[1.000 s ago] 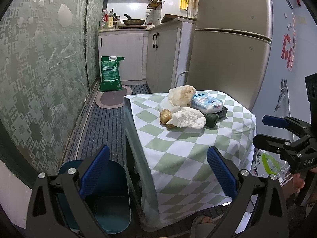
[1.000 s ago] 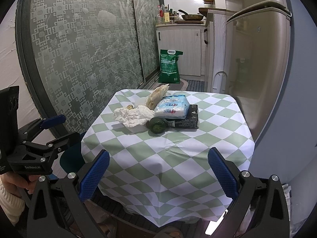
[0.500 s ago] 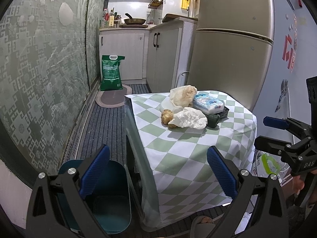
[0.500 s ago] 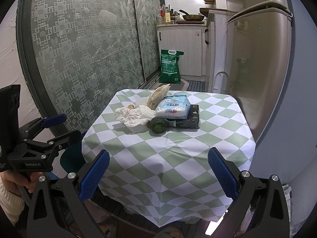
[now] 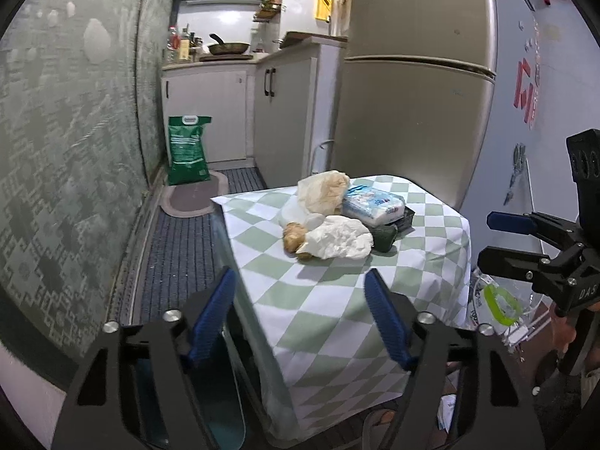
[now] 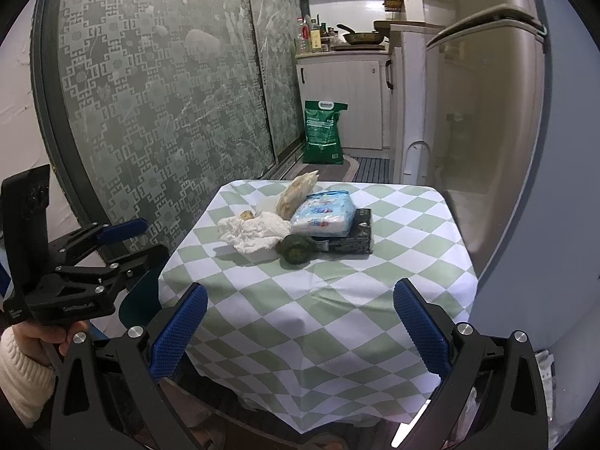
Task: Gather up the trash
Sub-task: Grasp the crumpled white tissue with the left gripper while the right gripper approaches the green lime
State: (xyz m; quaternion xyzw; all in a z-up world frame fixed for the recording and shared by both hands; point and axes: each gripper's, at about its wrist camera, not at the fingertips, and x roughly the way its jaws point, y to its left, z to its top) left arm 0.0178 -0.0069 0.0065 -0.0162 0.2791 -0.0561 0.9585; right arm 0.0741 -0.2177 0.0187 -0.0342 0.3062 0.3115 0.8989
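A small table point(image 6: 337, 322) under a green-and-white checked cloth carries a heap of things. In it lie a crumpled white tissue point(image 5: 337, 242) point(image 6: 255, 234), a brownish ginger-like lump point(image 5: 294, 238), a beige plastic bag point(image 5: 324, 191) point(image 6: 296, 195), a blue-white tissue pack point(image 6: 324, 215) on a black box point(image 6: 352, 238), and a dark green avocado point(image 6: 296, 249). My left gripper point(image 5: 300, 317) hovers before the table's near left corner, its jaws closing on nothing. My right gripper point(image 6: 300, 332) stands open at the near edge, empty.
A teal bin point(image 5: 221, 408) stands on the floor left of the table. The fridge point(image 5: 408, 93) rises behind, white cabinets point(image 5: 210, 112) and a green sack point(image 5: 187, 150) stand farther back. A patterned glass door point(image 6: 157, 105) lines the left side. A hand in a white sleeve point(image 6: 22, 371) holds the left gripper.
The left gripper's blue fingers have drawn noticeably closer together, with nothing between them. The right gripper and the things on the table have not moved.
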